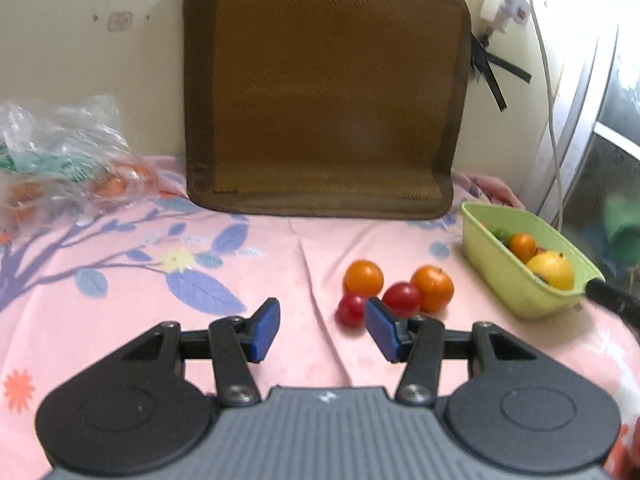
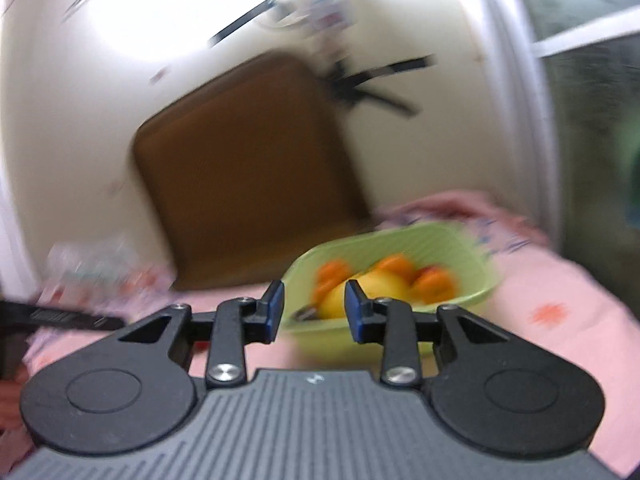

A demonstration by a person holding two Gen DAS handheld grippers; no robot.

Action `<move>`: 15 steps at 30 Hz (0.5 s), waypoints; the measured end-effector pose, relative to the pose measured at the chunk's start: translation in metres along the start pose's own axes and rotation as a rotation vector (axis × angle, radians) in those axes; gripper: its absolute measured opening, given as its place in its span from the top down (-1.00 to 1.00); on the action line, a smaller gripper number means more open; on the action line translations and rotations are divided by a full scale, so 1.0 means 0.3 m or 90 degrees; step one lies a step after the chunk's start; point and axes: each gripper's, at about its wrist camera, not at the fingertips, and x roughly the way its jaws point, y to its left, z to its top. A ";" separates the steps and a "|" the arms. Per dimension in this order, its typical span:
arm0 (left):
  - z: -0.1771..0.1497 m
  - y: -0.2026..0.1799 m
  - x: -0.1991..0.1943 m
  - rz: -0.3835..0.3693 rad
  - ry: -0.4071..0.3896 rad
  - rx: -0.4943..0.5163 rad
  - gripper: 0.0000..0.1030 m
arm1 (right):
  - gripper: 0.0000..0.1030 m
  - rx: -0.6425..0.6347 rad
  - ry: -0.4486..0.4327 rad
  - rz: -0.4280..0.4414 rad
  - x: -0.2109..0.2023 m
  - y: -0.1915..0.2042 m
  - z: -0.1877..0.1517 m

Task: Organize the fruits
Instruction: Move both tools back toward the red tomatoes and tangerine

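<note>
Four loose fruits lay bunched together on the pink flowered bedsheet (image 1: 120,320), right of its middle: an orange (image 1: 363,278) at the back, a second orange (image 1: 433,288) to its right, a larger red fruit (image 1: 402,299) touching that one, and a smaller red fruit (image 1: 351,310) nearest the front. All four were round, so no long axis showed. To their right, near the sheet's right edge, stood a light green basket (image 1: 496,276), oblong, its long axis running from the back toward the front right. It held a big yellow fruit (image 1: 551,270) at the near end, an orange one (image 1: 523,246) behind it, and something darker further back that could not be made out. The left gripper (image 1: 322,330) hung over the sheet with its jaws spread wide and nothing between them; the right blue pad overlapped the small red fruit in the picture, but contact could not be told. The right gripper (image 2: 314,310) faced the basket's near wall (image 2: 320,340), jaws parted and holding nothing; that view was badly blurred. A brown cushion (image 1: 328,92) leaned against the wall at the back, and a clear plastic bag (image 1: 60,152) lay at the sheet's back left corner.
</note>
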 end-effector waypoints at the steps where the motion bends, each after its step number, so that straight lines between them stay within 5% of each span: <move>1: -0.006 -0.016 0.011 -0.001 -0.002 0.012 0.08 | 0.32 -0.022 0.018 0.011 0.016 0.039 -0.009; 6: -0.021 -0.062 0.057 -0.009 -0.008 0.076 0.08 | 0.32 -0.201 0.071 0.031 0.105 0.239 -0.060; 15: -0.011 -0.052 0.072 -0.028 -0.019 0.082 0.08 | 0.29 -0.261 0.122 0.023 0.282 0.324 -0.061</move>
